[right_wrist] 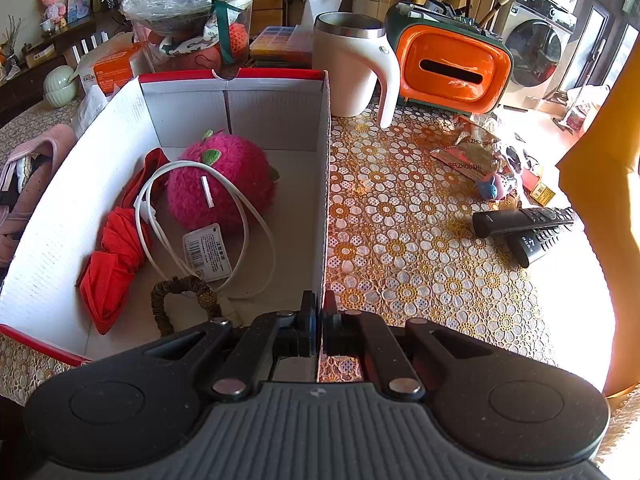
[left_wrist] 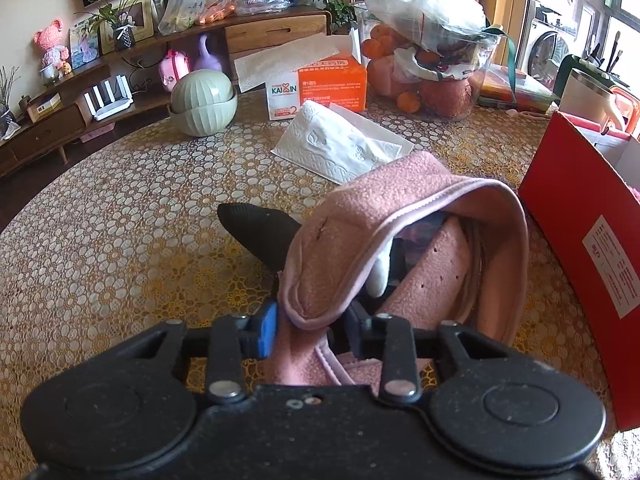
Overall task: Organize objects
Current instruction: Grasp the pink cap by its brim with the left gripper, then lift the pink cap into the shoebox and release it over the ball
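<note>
My left gripper is shut on a pink fleece headband, which drapes over the fingers above the table; a black piece of cloth shows behind it. The headband also shows at the left edge of the right wrist view. My right gripper is shut on the right wall of the red and white box. The box also stands at the right of the left wrist view. Inside it lie a pink plush fruit, a red folded umbrella, a white cable and a brown hair tie.
On the floral tablecloth: white tissues, an orange tissue box, green bowls, a glass jar with fruit. To the box's right: a white mug, an orange holder, snack bags, two black remotes.
</note>
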Tool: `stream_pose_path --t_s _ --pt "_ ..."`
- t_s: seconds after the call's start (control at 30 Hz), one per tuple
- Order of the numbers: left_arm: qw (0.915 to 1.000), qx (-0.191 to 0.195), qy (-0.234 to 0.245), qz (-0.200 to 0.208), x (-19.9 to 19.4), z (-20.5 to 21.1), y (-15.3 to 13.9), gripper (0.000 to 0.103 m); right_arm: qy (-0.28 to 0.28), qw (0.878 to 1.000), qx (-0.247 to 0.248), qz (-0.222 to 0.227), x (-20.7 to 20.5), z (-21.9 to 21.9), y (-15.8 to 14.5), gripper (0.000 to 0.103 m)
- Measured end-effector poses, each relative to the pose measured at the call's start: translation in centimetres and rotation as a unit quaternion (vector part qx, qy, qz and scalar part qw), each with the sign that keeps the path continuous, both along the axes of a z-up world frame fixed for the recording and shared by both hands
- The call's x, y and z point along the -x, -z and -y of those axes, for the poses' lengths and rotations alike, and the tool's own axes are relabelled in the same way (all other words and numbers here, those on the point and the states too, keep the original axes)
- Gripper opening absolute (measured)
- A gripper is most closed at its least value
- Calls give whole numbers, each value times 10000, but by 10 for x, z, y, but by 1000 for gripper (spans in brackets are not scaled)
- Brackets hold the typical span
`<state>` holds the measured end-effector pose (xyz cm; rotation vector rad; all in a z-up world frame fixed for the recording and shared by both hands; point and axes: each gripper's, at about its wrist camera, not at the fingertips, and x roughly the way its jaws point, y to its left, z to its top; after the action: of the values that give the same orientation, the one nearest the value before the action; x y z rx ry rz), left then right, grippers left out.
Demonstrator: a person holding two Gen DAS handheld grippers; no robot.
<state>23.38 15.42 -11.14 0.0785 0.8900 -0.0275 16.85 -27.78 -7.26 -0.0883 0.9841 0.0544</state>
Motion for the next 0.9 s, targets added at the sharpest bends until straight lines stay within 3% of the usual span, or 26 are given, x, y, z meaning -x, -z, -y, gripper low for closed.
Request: stream_pose_path --t_s 0.27,0.9 --pt "9999 80 -86 63 12 4 -24 23 0 10000 2 1 0 0 0 2" --pt "9928 211 835 835 65 70 -126 21 22 10000 7 20 0 1 2 2"
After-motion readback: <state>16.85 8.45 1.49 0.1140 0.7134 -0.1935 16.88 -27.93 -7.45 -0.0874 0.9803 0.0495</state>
